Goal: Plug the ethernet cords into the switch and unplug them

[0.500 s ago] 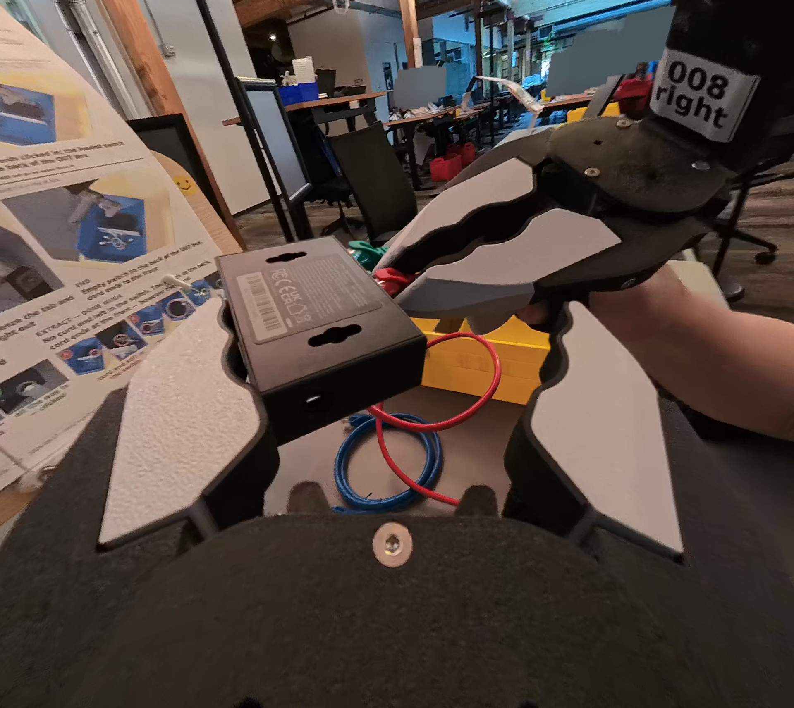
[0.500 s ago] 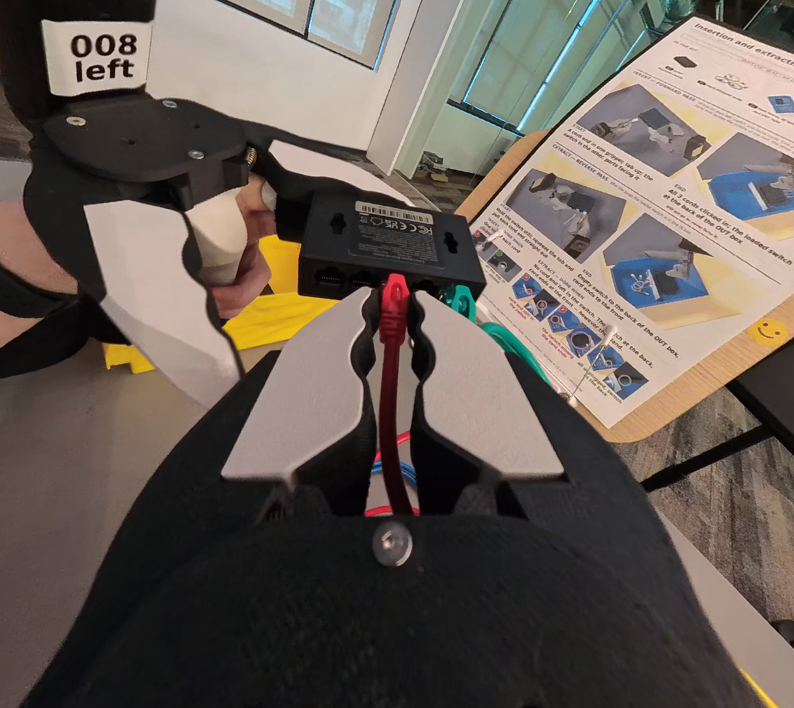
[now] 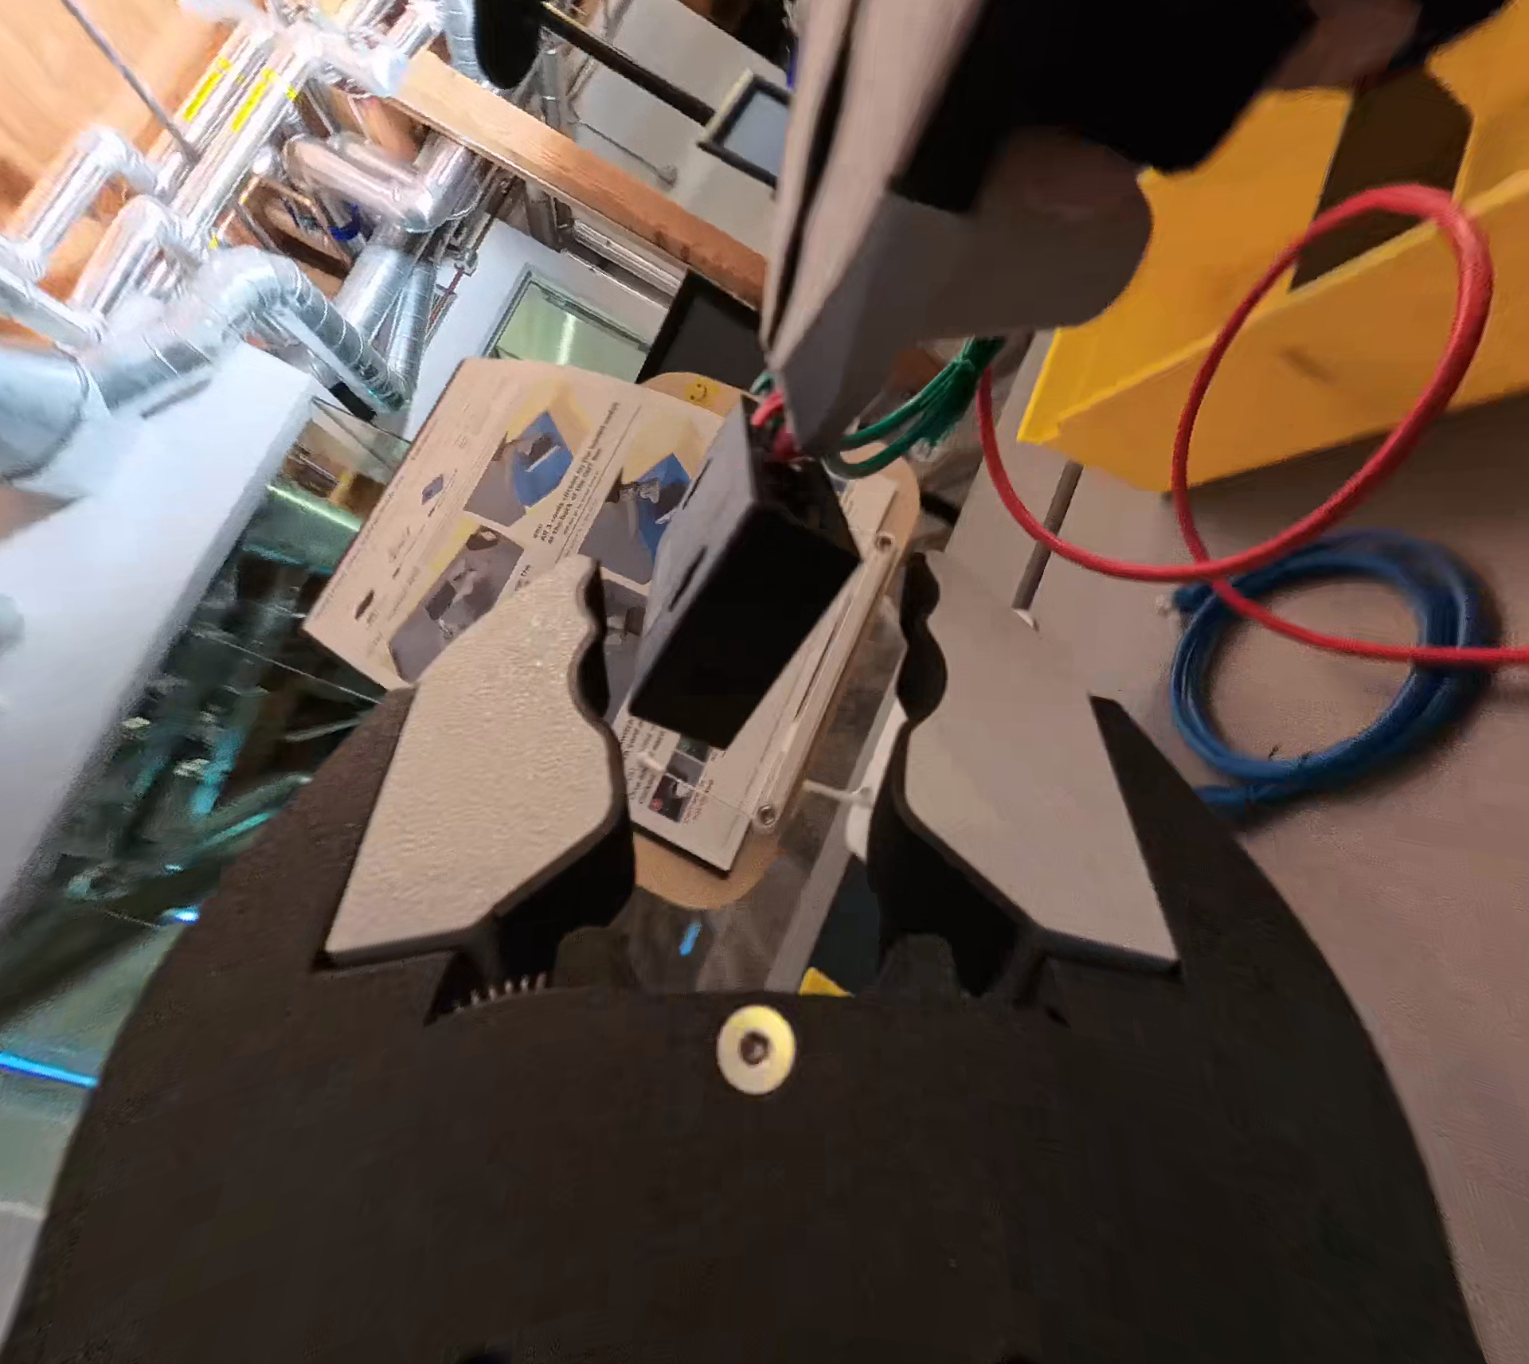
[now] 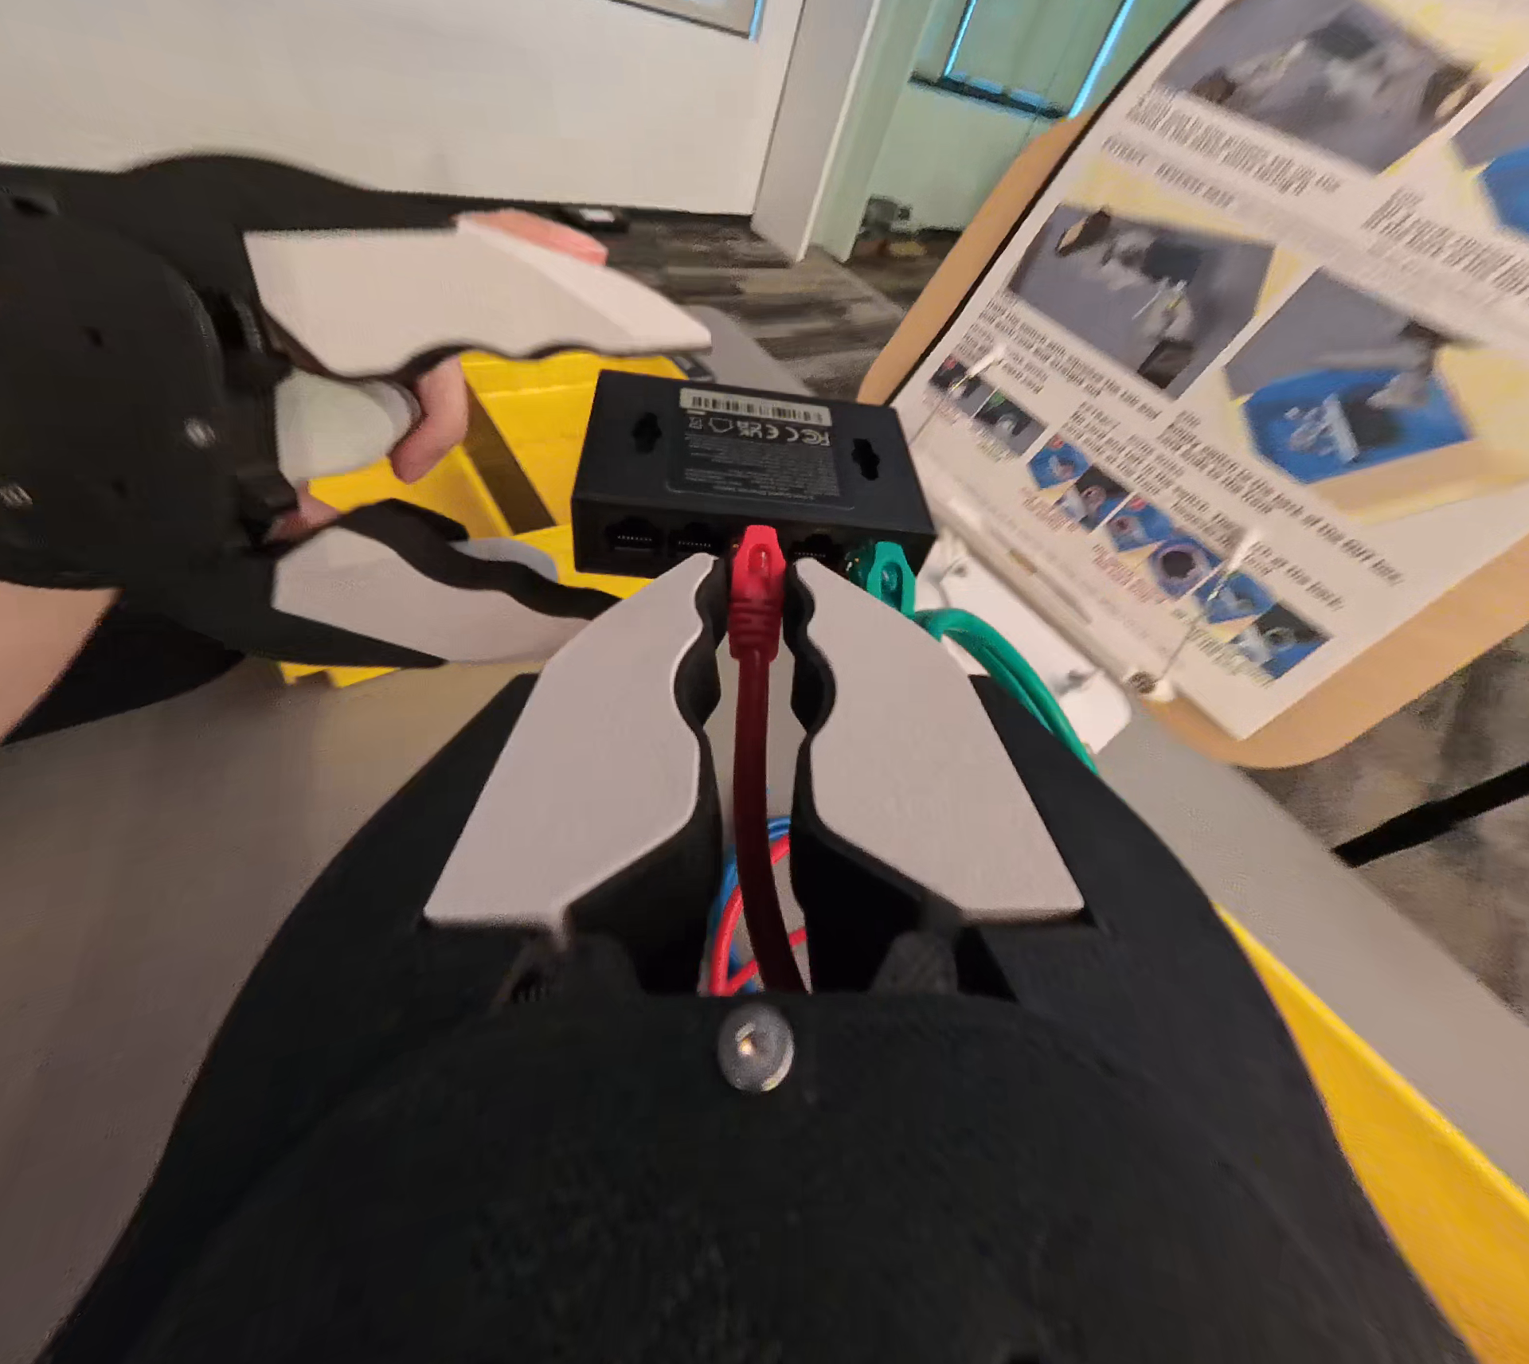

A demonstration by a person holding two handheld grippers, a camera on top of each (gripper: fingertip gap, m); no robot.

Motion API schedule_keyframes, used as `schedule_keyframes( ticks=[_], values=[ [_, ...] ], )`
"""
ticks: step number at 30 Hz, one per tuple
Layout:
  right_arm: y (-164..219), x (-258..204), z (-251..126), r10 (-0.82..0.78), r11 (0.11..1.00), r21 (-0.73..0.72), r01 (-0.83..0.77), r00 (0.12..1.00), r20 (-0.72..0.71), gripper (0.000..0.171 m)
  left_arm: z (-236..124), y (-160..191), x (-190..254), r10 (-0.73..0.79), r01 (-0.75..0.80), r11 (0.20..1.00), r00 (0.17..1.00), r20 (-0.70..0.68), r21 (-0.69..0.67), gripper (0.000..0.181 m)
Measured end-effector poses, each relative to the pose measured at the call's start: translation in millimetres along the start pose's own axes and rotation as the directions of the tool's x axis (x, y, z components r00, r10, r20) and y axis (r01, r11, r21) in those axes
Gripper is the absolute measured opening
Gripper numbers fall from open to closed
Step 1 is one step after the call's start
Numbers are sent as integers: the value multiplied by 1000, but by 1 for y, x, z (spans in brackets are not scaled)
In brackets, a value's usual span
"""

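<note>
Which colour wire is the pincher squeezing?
The red wire. The right gripper pinches it at the black box. The green wire sits plugged in beside it, and the blue wire lies coiled on the table.

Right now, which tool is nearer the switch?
Right. The right tool grips the red cord at the switch ports. The left tool is open, off to the switch's side.
</note>
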State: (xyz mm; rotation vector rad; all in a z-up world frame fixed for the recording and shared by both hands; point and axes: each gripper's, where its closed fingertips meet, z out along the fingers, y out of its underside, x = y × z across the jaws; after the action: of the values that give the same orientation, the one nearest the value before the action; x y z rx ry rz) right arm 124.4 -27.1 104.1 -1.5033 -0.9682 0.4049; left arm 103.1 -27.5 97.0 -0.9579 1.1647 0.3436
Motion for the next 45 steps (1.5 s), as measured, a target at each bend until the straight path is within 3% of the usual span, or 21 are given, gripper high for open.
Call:
schedule_keyframes(
  ticks=[3, 7, 13, 19, 23, 25, 28, 31, 36, 45],
  values=[
    [11, -1, 0, 85, 994, -79, -80, 994, 66, 13, 8, 5, 8, 182, -181, 983, 982, 49, -29, 54],
    [27, -3, 2, 117, 979, -176, -99, 989, 92, 13, 17, 15, 19, 297, -293, 954, 953, 63, -63, 32],
    [44, 2, 8, 104, 964, -253, -79, 991, 85, 14, 26, 26, 35, 252, -255, 960, 967, -41, -114, 30],
    [24, 11, 3, 67, 992, -117, -58, 995, 79, 28, 26, 51, 20, 250, -245, 941, 968, -8, -232, 30],
    [-11, 1, -24, -57, 998, 38, 53, 991, 117, 28, 11, 74, -17, 230, -191, 925, 970, 82, -328, 30],
    [-15, -6, -35, -95, 995, 42, 89, 982, 164, 26, -3, 85, -41, 228, -160, 915, 962, 148, -371, 30],
    [7, -4, -39, -93, 992, -67, 110, 970, 223, 25, -28, 101, -74, 212, -96, 901, 948, 238, -423, 30],
    [43, 14, -29, 24, 972, -232, 29, 975, 222, 23, -53, 110, -100, 218, -59, 890, 926, 309, -452, 30],
    [112, 71, 10, 217, 877, -416, -240, 971, -102, 16, -70, 112, -117, 192, -7, 898, 906, 377, -440, 30],
    [200, 0, 81, 149, 768, -629, -117, 989, -2, 17, -71, 118, -118, 194, -3, 890, 908, 372, -457, 30]
  ],
)
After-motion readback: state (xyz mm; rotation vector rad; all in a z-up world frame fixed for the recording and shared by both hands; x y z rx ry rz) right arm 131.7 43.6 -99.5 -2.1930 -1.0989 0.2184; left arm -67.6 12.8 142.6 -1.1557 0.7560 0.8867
